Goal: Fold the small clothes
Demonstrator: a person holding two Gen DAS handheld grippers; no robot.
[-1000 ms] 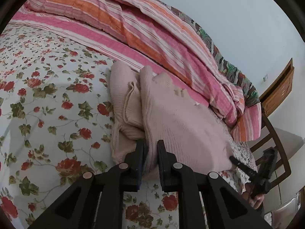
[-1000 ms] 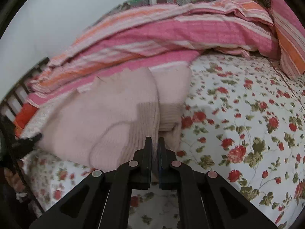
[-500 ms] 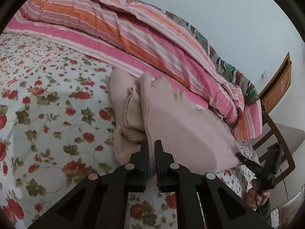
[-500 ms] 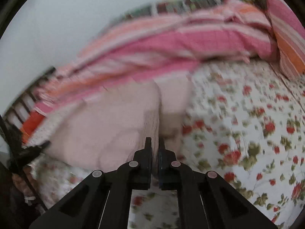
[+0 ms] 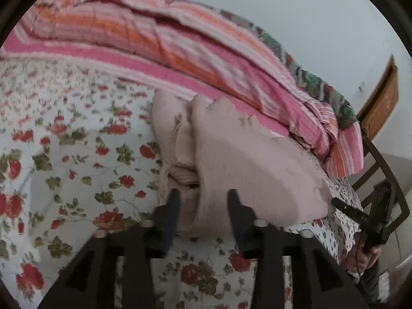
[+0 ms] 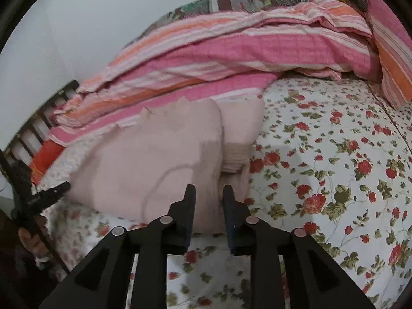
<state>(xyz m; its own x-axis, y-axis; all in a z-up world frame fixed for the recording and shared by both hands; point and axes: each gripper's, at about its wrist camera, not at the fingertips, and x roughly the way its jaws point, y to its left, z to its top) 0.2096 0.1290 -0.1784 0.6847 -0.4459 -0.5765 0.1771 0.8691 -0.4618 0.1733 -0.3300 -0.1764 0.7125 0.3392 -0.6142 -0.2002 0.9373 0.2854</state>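
1. Here, my left gripper (image 5: 203,200) is spreading its jaws; the near edge of the pink garment (image 5: 247,164) sits between them at bottom centre, and the blur hides whether either finger (image 5: 172,206) touches the cloth.
2. My right gripper (image 6: 207,198) is parting too, with the garment's near fold between its jaws, no longer pinched.
3. The garment lies folded on the floral bedsheet (image 6: 322,170), mid-frame, its far edge against the striped quilt (image 6: 231,51).
4. Its underside and inner layers are hidden.
5. At the lower left edge of the right view, my other hand (image 6: 31,239) is dark and partly cut off.
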